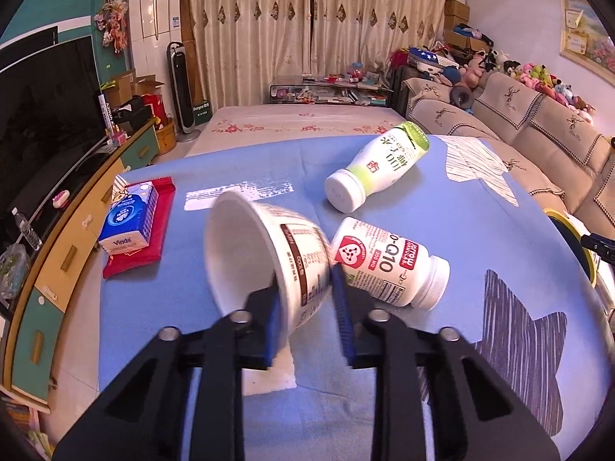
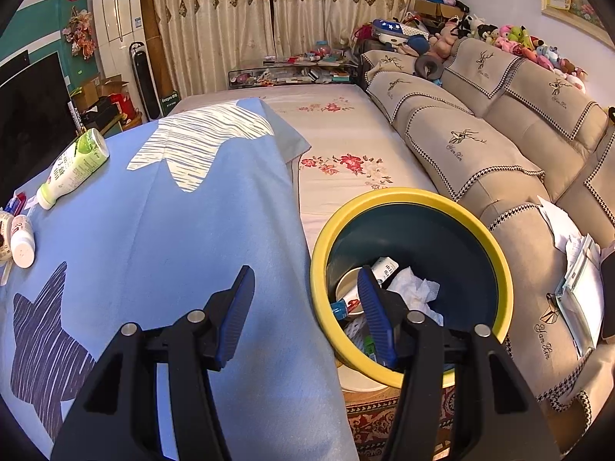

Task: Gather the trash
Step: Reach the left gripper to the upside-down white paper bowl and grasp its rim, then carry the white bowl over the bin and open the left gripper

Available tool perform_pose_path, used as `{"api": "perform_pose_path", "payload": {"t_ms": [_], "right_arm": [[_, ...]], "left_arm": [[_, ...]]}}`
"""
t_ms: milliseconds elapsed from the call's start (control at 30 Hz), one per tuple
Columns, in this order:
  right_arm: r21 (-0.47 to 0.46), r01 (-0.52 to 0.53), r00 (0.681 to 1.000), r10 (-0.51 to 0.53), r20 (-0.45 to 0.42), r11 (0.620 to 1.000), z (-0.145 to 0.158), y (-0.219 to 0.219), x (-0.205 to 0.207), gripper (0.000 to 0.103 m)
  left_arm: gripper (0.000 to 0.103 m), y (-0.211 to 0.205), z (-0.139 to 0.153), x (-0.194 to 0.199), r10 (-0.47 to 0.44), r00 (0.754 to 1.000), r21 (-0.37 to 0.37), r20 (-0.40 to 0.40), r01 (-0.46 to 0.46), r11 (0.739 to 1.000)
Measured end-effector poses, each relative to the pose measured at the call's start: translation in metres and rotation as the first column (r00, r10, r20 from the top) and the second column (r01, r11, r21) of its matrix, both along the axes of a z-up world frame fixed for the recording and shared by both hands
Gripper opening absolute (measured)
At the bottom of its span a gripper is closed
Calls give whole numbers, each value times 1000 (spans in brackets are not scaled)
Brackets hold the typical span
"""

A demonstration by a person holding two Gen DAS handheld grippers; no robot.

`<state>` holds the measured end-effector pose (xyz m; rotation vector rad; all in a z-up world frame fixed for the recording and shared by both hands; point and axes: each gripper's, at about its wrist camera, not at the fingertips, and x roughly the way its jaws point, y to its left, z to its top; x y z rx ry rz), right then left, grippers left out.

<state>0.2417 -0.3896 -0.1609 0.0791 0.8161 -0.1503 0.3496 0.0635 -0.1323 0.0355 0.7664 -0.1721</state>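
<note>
Left gripper (image 1: 303, 299) fingers clamped on tipped paper cup (image 1: 269, 257) wall, apparently lifted off tabletop (image 1: 230, 415), mouth facing left; right gripper (image 2: 303, 307) half-open, empty, nearer yellow-rimmed bin (image 2: 496, 269).

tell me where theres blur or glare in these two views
Left wrist view: the paper cup between the left tongs is motion-smeared, and the blue cloth has a blown-out patch. Right wrist view: sharp, with strong fisheye bending and dark corners; the right tongs are crisp.

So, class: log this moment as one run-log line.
left claw: shut on paper bowl | right claw: open, empty | bin: part-filled
</note>
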Motion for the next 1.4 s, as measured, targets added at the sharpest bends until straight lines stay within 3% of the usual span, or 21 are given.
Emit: {"api": "perform_pose_path", "payload": {"t_ms": [67, 267, 500, 867, 1067, 1400], "right_arm": [[6, 1, 1000, -1, 5, 1000, 1, 0, -4, 53], [27, 15, 1000, -15, 15, 1000, 0, -8, -19, 53], [60, 46, 998, -48, 30, 997, -1, -27, -40, 53], [89, 148, 986, -154, 65, 985, 2, -86, -94, 53], [112, 223, 971, -231, 64, 968, -4, -125, -120, 53], [165, 311, 945, -323, 51, 936, -21, -171, -146, 53]], "left_arm": [[6, 1, 3, -4, 2, 1000, -2, -3, -2, 1000], [6, -11, 25, -26, 12, 999, 29, 53, -14, 999], [6, -58, 63, -61, -21, 992, 95, 126, 9, 995], [6, -176, 88, -75, -208, 967, 104, 147, 194, 975], [6, -260, 90, -70, -329, 935, 83, 132, 321, 944], [6, -422, 81, -68, -545, 833, 63, 95, 541, 839]]}}
